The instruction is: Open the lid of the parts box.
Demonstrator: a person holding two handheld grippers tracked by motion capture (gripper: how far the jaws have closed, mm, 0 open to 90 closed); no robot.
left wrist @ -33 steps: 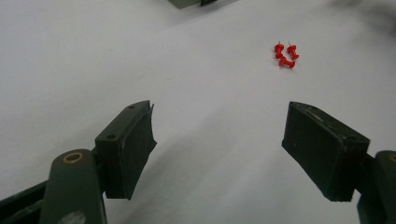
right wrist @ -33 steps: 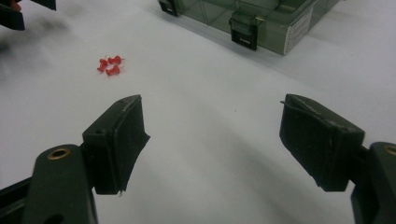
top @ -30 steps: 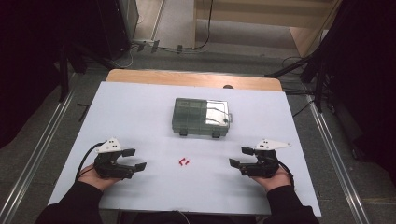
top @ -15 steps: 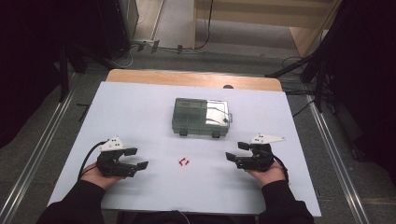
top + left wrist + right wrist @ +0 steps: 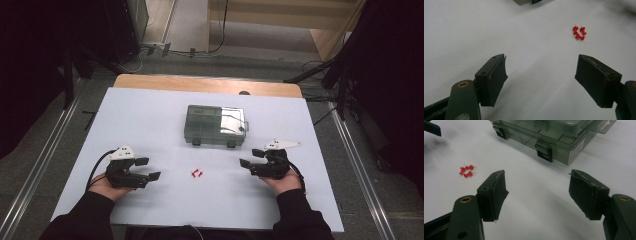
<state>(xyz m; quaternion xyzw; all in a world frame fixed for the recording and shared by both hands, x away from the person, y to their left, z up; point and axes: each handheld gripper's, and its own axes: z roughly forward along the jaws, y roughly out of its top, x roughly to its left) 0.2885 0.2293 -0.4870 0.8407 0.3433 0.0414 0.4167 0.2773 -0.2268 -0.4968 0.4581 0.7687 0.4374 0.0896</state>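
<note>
Where white counter (image 5: pixel 150 120) carries work: three red pushpins (image 5: pixel 197 174) in tight cluster, near front edge, midway between both tools, touching neither. Left tool (image 5: pixel 148 169) low over counter, jaws wide apart, nothing between; pushpins (image 5: pixel 579 32) ahead of it, toward its right jaw. Right tool (image 5: pixel 246 158) low over counter, jaws wide but just closing slightly, nothing between; pushpins (image 5: pixel 466 171) ahead, off its left jaw. Grey clear plastic box (image 5: pixel 215 125) with compartments, lid shut, two dark latches facing person, behind pushpins, mid-counter.
</note>
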